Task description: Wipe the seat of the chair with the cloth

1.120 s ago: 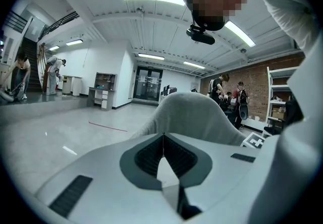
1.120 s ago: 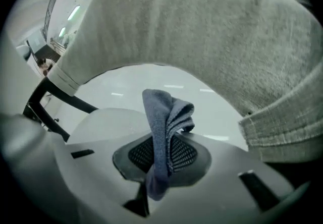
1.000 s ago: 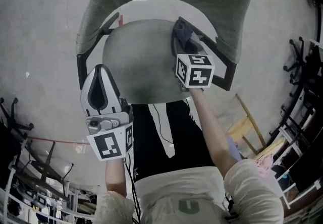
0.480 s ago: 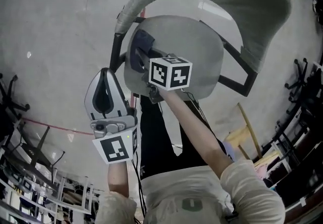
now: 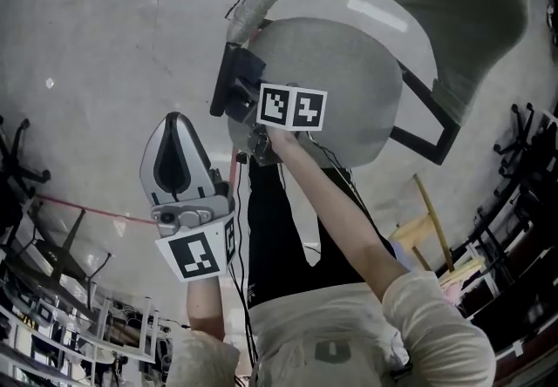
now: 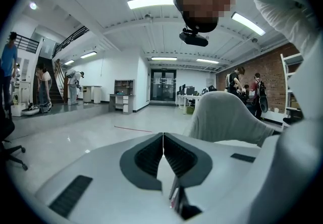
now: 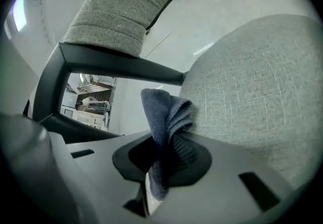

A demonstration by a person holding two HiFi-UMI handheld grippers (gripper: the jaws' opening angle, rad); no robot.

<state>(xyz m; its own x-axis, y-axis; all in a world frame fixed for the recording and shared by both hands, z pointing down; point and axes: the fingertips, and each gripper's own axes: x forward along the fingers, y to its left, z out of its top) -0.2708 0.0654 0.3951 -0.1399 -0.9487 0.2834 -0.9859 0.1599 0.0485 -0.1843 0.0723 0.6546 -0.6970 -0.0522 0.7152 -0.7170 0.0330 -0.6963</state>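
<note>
My R tool (image 7: 161,155) is clamped on the blue cloth (image 7: 166,114). In head view the cloth sits at the grey seat's (image 7: 252,81) 9 o'clock edge, just beside the black armrest frame (image 7: 116,64). L tool (image 6: 163,153): jaws pressed together w/ nothing btwn them, held clear of the seat at approx 7 o'clock.

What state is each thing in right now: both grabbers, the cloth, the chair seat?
Left gripper: jaws together, empty.
Right gripper: jaws shut on the cloth.
Cloth: bunched, at the edge of the seat, by the armrest.
Seat: grey fabric, otherwise bare.
</note>
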